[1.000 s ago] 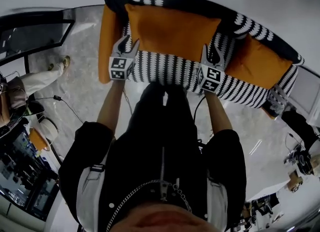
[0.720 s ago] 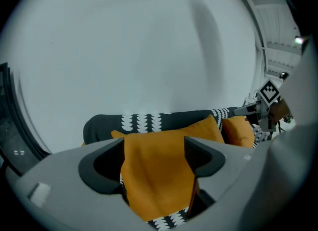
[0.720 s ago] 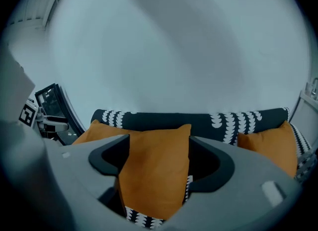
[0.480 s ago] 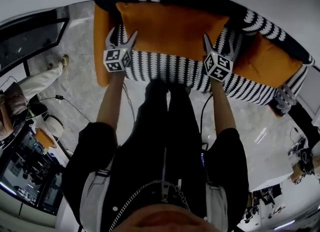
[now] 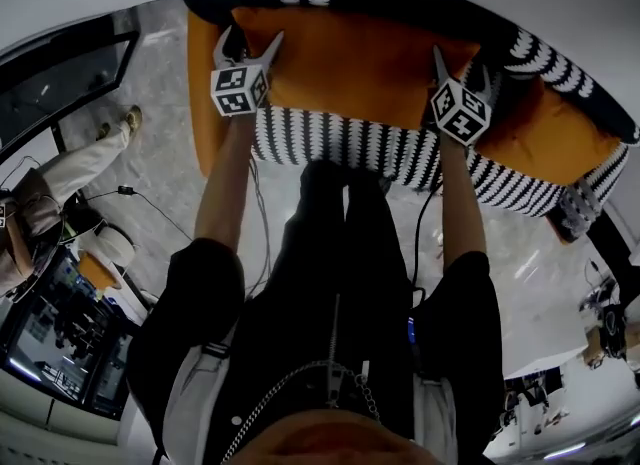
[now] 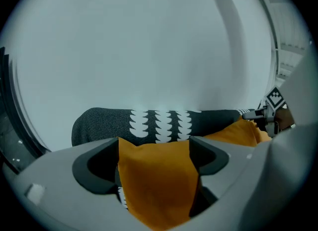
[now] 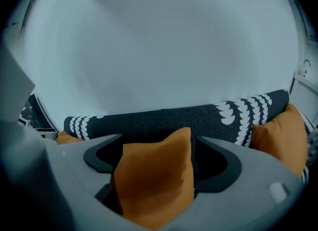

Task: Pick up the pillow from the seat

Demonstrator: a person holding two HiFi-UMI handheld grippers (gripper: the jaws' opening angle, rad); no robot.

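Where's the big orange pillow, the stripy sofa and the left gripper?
big orange pillow [image 5: 350, 63]: head view, its middle.
stripy sofa [image 5: 340, 138]: head view, seat's front edge.
left gripper [image 5: 248, 43]: head view, between its fingertips.

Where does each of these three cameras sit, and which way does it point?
Head view: on the person's head, looking steeply down at the middle orange pillow on the patterned sofa; arms, torso and legs show, plus left gripper and right gripper.
Left gripper view: on that gripper, facing the sofa back; its jaws, just opened, straddle a pillow corner.
Right gripper view: same, its just-opened jaws around the other corner.
Shared: all three show pillow and sofa.
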